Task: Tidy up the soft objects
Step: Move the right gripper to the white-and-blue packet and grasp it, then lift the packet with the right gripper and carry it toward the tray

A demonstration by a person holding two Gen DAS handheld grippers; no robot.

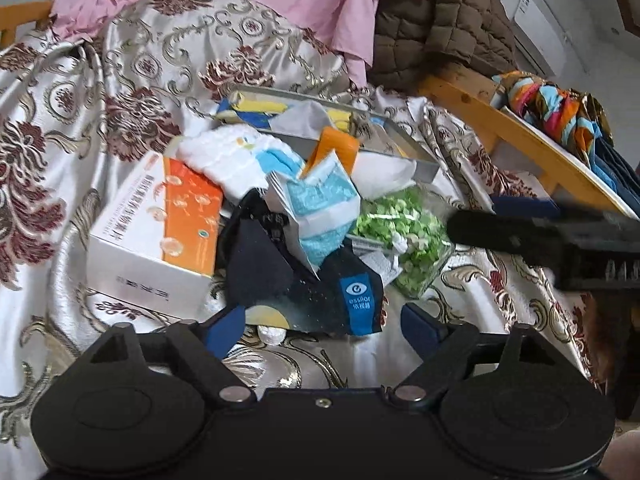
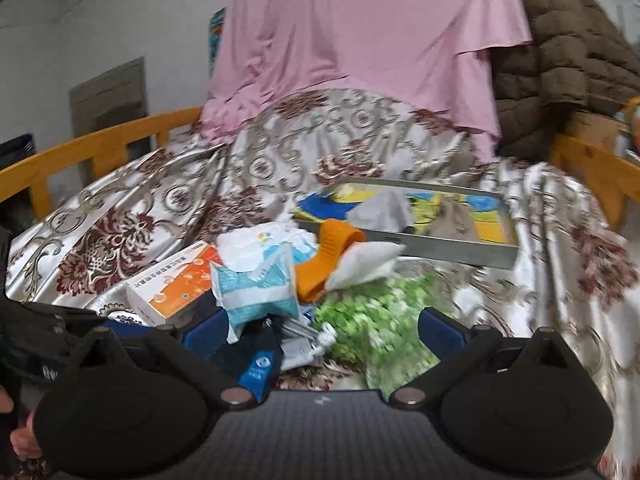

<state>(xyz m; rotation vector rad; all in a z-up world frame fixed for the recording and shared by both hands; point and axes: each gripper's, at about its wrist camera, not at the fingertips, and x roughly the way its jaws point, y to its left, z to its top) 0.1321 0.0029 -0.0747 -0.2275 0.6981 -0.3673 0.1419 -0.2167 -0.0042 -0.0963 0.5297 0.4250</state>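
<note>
A heap of soft items lies on a floral bedspread (image 1: 80, 120): a dark blue cloth with a blue label (image 1: 304, 280), a white-and-teal packet (image 1: 320, 208), a green-patterned bag (image 1: 404, 236), an orange sock (image 1: 336, 148) and white cloths (image 1: 232, 156). My left gripper (image 1: 324, 322) is open and empty just in front of the dark cloth. My right gripper (image 2: 324, 332) is open and empty, its jaws on either side of the dark cloth (image 2: 248, 356) and the green bag (image 2: 376, 320). It also shows at the right of the left wrist view (image 1: 500, 236).
A white-and-orange box (image 1: 160, 232) lies left of the heap. A grey tray (image 2: 460, 248) with cloths stands behind it. Pink fabric (image 2: 360, 40) and a brown quilted jacket (image 2: 560, 60) hang at the back. A wooden bed rail (image 1: 520, 136) runs along the right.
</note>
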